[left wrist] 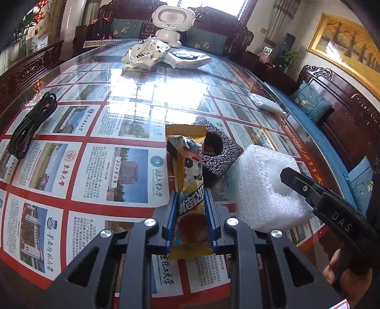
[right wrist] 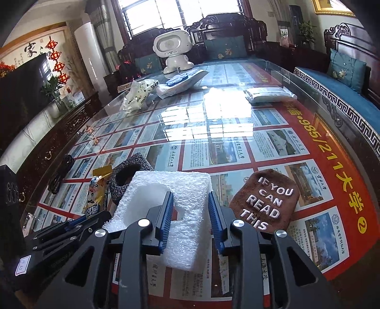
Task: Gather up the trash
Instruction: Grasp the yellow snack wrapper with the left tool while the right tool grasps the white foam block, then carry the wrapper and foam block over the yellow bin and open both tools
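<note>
In the left wrist view my left gripper (left wrist: 192, 197) is shut on a yellow-and-white snack wrapper (left wrist: 190, 161) that stands up between its blue pads. Just behind it a dark foam ring (left wrist: 220, 152) lies on the glass table (left wrist: 142, 95). To the right sits a white foam block (left wrist: 258, 190), and my right gripper (left wrist: 292, 178) comes in over it from the right. In the right wrist view my right gripper (right wrist: 190, 202) has both pads against the white foam block (right wrist: 185, 185), shut on the strip beside its cut-out. At lower left are my left gripper (right wrist: 78, 218) and the snack wrapper (right wrist: 95, 197).
A brown patch with white letters (right wrist: 266, 202) lies right of the foam. A coiled black cable (left wrist: 30, 123) is at the left. Far back stand a crumpled white bag (left wrist: 144, 54), a flat packet (left wrist: 187, 57) and a white robot toy (left wrist: 171, 21). A white pack (left wrist: 266, 102) lies near the right edge.
</note>
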